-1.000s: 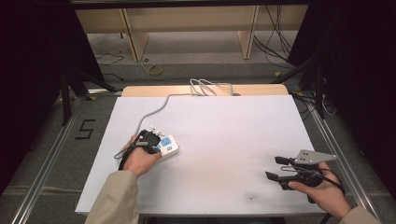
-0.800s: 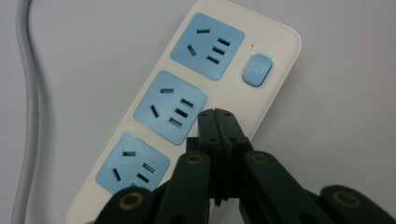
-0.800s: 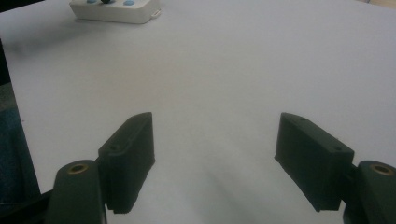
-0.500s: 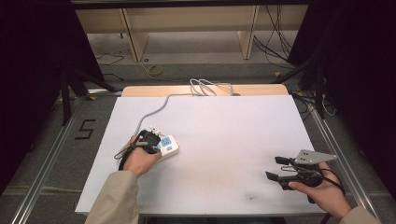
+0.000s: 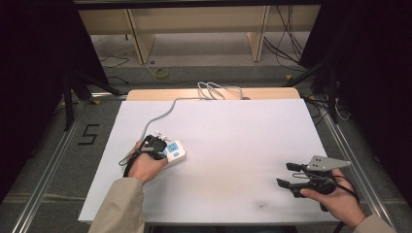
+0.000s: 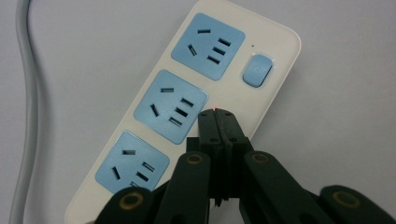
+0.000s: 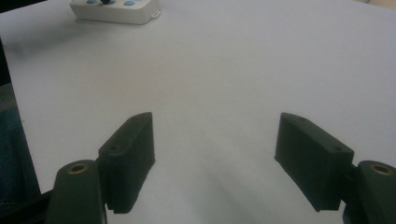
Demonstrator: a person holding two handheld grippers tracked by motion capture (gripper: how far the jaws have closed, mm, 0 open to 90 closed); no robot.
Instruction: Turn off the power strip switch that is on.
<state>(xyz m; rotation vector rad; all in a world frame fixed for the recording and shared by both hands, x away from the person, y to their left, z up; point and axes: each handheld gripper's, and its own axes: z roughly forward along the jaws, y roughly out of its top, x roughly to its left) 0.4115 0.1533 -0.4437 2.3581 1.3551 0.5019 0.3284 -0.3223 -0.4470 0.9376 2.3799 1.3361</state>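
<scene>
Item: power strip [image 6: 187, 112], white with blue sockets, on tabletop [image 5: 233, 136] left of centre, long axis diagonal | left claw [image 6: 218, 114] clenched, empty, tips over the strip's middle, blue switch [image 6: 257, 70] just beyond (nearer hand) | right claw [image 7: 215, 140] released wide, well apart, holding nothing.

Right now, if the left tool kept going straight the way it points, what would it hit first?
The left tool, jaws shut, points down at the white power strip. It would probably meet the strip's white face beside the middle blue socket, below the blue switch; whether it already touches is unclear.
</scene>
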